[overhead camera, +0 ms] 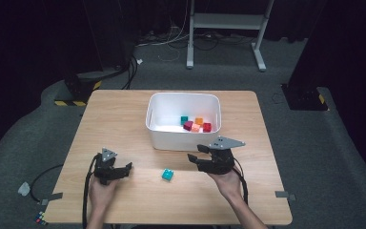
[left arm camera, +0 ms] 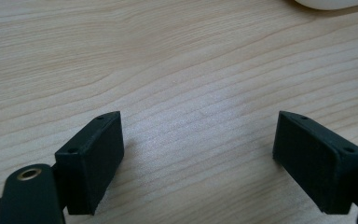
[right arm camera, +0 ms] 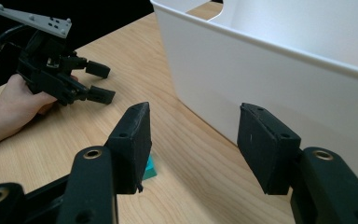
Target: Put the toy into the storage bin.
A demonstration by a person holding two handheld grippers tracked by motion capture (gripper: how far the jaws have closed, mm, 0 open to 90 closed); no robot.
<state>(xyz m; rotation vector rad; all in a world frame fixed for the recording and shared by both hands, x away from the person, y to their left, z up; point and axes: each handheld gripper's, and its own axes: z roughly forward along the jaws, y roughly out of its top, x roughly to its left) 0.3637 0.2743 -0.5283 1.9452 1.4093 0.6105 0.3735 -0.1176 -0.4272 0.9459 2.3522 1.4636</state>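
Teal cube (overhead camera: 167, 175) is seen lying on the bare wooden table (overhead camera: 124, 114), between the two grippers and just in front of the white bin (overhead camera: 183, 138); in the right gripper view its corner (right arm camera: 149, 169) is glimpsed behind one black jaw, apart from the bin's wall (right arm camera: 261, 88). Inside the bin, five small cubes are gathered toward its right side: a teal one (overhead camera: 184, 119), an orange one (overhead camera: 199, 120), a magenta one (overhead camera: 188, 126), a pale orange one (overhead camera: 196, 128) and a red one (overhead camera: 207, 127). The right gripper (overhead camera: 196, 153) is held beside the bin's near wall, its jaws spread with nothing between them. The left gripper (overhead camera: 127, 168) is held low over the table, its jaws likewise set wide apart over bare wood (left arm camera: 200, 140).
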